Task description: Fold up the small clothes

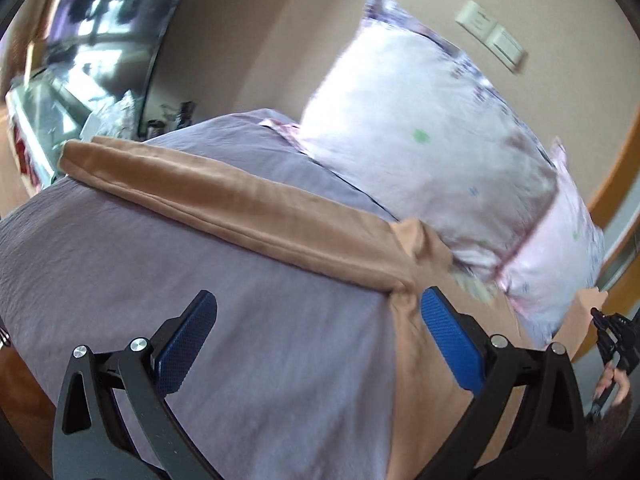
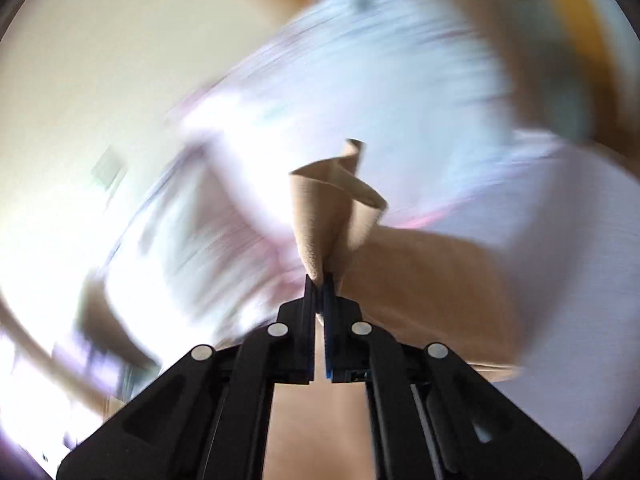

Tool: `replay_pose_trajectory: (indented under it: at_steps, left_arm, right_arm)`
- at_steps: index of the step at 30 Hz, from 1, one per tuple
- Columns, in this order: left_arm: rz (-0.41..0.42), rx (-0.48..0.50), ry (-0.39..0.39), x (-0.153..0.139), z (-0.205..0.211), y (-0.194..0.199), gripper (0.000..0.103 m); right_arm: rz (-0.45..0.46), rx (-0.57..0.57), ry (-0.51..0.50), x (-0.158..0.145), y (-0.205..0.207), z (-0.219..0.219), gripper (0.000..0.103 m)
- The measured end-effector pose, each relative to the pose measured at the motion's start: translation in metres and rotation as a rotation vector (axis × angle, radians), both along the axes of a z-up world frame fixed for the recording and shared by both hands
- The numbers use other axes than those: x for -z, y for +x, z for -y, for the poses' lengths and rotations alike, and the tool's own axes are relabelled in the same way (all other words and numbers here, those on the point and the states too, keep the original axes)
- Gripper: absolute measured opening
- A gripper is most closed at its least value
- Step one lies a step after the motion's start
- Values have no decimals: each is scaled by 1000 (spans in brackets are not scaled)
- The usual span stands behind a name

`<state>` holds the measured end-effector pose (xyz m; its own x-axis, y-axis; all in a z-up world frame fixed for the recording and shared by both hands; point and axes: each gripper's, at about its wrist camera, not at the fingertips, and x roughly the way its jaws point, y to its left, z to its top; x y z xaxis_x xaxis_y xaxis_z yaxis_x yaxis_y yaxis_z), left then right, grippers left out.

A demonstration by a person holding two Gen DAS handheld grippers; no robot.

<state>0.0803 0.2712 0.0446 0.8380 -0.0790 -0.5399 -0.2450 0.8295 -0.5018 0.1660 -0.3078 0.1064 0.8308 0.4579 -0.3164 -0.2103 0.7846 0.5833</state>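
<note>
The left tool (image 1: 316, 312) is spread wide, its blue-padded fingers (image 1: 450, 340) apart over the bed and gripping nothing. The right-hand pad sits just beside a bunched point of the tan garment (image 1: 248, 204), where its cloth gathers into a small knot of folds. From there the garment runs away in a long, narrow folded band across the lavender bedsheet (image 1: 160, 264), smooth and soft-looking, with a doubled edge along its near side; a broader tan panel drops down the bed's right side beneath the pad.

The right tool (image 2: 319, 280) is pressed together on a corner of the same tan garment (image 2: 332, 200) — the cloth rises out of the closed fingertips in a curled, cone-like twist, its knit texture sharp while everything behind is smeared by motion blur. More tan cloth spreads to the right and below the tool.

Behind the garment in the left wrist view a pale pink floral pillow (image 1: 432, 128) leans against the beige wall, touching the far end of the tan cloth. Wall switches (image 1: 492, 36) sit above it, and at the far right edge the other handheld tool (image 1: 616, 340) shows, partly cut off.
</note>
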Motion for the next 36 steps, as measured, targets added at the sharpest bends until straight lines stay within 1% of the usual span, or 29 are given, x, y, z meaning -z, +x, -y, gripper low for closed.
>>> replay_pose_trajectory:
  at_steps: [2, 4, 6, 7, 8, 9, 10, 11, 12, 13, 14, 15, 16, 17, 18, 19, 20, 21, 23, 25, 26, 27, 28, 29, 31, 32, 34, 36]
  left_arm:
    - [-22, -30, -26, 5, -16, 8, 102]
    - [-69, -84, -28, 10, -30, 14, 102]
    - [-108, -123, -29, 15, -44, 20, 102]
    - [-121, -139, -44, 18, -50, 20, 102]
    - [-122, -149, -77, 20, -57, 20, 102]
    - [-124, -158, -100, 22, -62, 20, 102]
    - [-124, -171, -127, 23, -68, 20, 102]
    - [-123, -181, -148, 24, -75, 21, 102]
    - [-128, -189, -155, 25, -79, 22, 102]
    - [-131, -197, -157, 25, -83, 24, 102]
    - [-134, -207, -156, 26, -87, 26, 100]
    - [-140, -220, -164, 27, -92, 28, 98]
    - [-144, -230, -180, 29, -97, 30, 93]
    - [-150, -241, -210, 32, -104, 32, 89]
    - [-155, -259, -252, 36, -111, 33, 87]
    - [-158, -277, -281, 39, -117, 33, 84]
    - [-144, -302, -326, 43, -125, 31, 80]
    - [-131, -325, -350, 45, -131, 29, 79]
    - [-116, -354, -401, 48, -143, 28, 73]
    - [-106, -372, -444, 49, -151, 28, 72]
    - [-107, -388, -465, 50, -157, 30, 67]
    - [-115, -399, -472, 51, -162, 31, 64]
    - [-121, -414, -480, 52, -166, 32, 55]
    - [-129, -433, -490, 54, -171, 33, 39]
    - [-150, -464, -494, 60, -177, 31, 15]
    - [-146, -468, -495, 62, -178, 30, 9]
    - [-155, -463, -451, 55, -175, 31, 7]
    - [-140, -455, -362, 35, -166, 34, 6]
  right_arm:
    - [-50, -158, -42, 10, 25, -72, 3]
    - [-167, -293, -151, 44, 54, -157, 3]
    - [-253, -370, -207, 74, 71, -208, 3]
    - [-271, -390, -236, 86, 73, -226, 3]
    - [-275, -398, -260, 94, 75, -242, 3]
    - [-282, -400, -271, 100, 76, -250, 3]
    - [-296, -422, -283, 106, 76, -260, 6]
    - [-319, -472, -287, 111, 75, -269, 16]
    - [-355, -545, -268, 118, 65, -277, 23]
    - [-382, -592, -240, 123, 59, -279, 48]
    - [-392, -626, -211, 125, 50, -276, 66]
    - [-377, -631, -200, 123, 44, -271, 68]
    - [-367, -628, -197, 119, 41, -268, 68]
    - [-351, -616, -183, 114, 37, -257, 69]
    - [-339, -604, -161, 111, 31, -247, 71]
    - [-326, -589, -128, 106, 27, -232, 75]
    - [-315, -574, -108, 97, 28, -227, 78]
    - [-310, -560, -96, 94, 29, -219, 79]
    - [-296, -538, -74, 84, 28, -203, 80]
    - [-286, -516, -51, 80, 25, -187, 82]
    - [-283, -509, -44, 79, 24, -184, 82]
    - [-277, -499, -31, 77, 22, -175, 83]
    - [-271, -494, -22, 75, 19, -170, 84]
    - [-264, -491, -14, 74, 17, -161, 84]
    - [-249, -489, -2, 72, 15, -149, 85]
    - [-244, -487, 0, 71, 10, -142, 85]
    - [-230, -471, -2, 68, 7, -130, 86]
    - [-213, -457, -3, 64, 2, -117, 87]
